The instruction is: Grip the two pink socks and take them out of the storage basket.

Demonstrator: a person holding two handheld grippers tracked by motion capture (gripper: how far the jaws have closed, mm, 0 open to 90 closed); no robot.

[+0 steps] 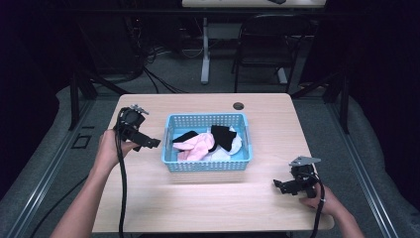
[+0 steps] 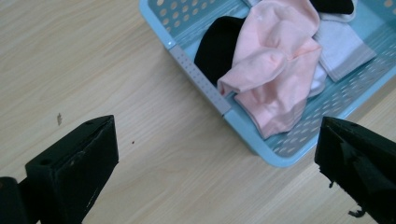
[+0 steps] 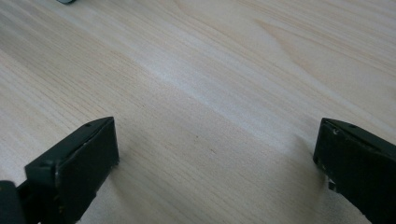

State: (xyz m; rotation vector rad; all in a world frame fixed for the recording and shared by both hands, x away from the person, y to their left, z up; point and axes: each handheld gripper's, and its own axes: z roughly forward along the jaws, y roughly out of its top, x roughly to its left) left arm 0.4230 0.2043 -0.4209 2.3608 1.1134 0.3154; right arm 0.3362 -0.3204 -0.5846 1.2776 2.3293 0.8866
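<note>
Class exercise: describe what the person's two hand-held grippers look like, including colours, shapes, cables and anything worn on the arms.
Both are black. The left gripper trails a thick black cable toward the table's near edge; the right gripper carries a grey three-cornered plate on top and its own black cable. Up close, the jaws are blocky black slabs with scuffed edges. The forearms are bare, with no sleeves visible.

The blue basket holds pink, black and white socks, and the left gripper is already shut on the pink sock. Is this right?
Not quite. The blue basket does hold pink, black and white socks, but the left gripper is open beside the basket, jaws wide apart with nothing between them, as the left gripper view shows. The pink sock lies untouched.
</note>
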